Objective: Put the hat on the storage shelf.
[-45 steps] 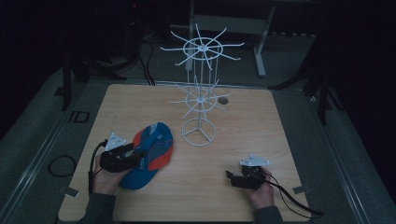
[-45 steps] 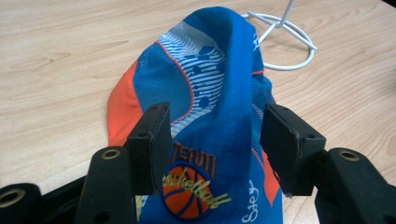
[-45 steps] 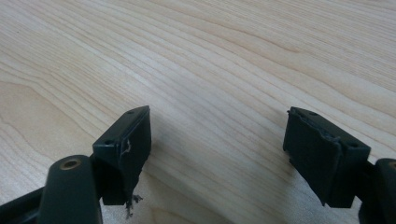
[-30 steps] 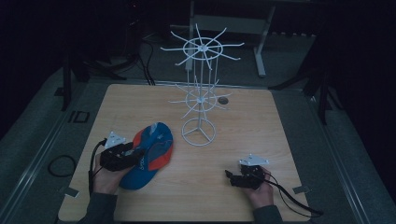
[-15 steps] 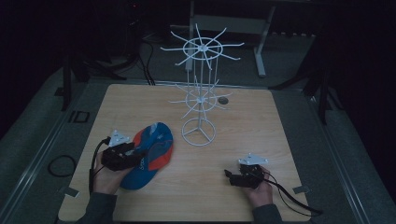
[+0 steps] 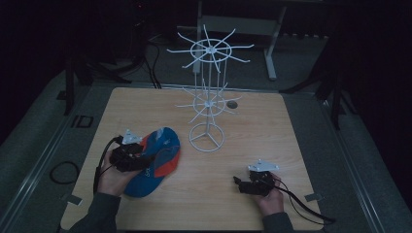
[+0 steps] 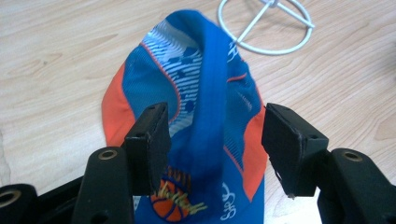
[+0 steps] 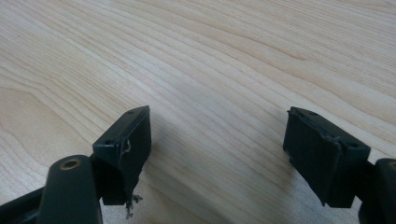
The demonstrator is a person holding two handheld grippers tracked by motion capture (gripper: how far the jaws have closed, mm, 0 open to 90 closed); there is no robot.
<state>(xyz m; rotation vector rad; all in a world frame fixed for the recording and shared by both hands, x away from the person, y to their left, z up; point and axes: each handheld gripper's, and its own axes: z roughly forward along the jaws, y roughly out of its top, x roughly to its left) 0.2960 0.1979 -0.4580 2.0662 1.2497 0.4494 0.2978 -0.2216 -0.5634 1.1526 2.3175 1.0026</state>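
1. Where the left gripper (image 7: 212, 135) hovers, its jaws stand wide, straddling a raised fold of the blue-and-orange cap (image 7: 205, 93) (pads not pressing).
2. That cap lies on the table (image 6: 291, 121), near the white wire rack (image 6: 208, 102).
3. Well apart, the right gripper (image 8: 217, 154) gapes over bare wood.

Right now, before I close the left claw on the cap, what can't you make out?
- Cap: its near end is cut off by the bottom edge of the left gripper view, and the printed logo is partly hidden by the claw's left pad.
- Left claw: in the high view, dim light and small size blur whether the pads touch the cap.
- Wire stand: its prong tips are too thin to tell apart.
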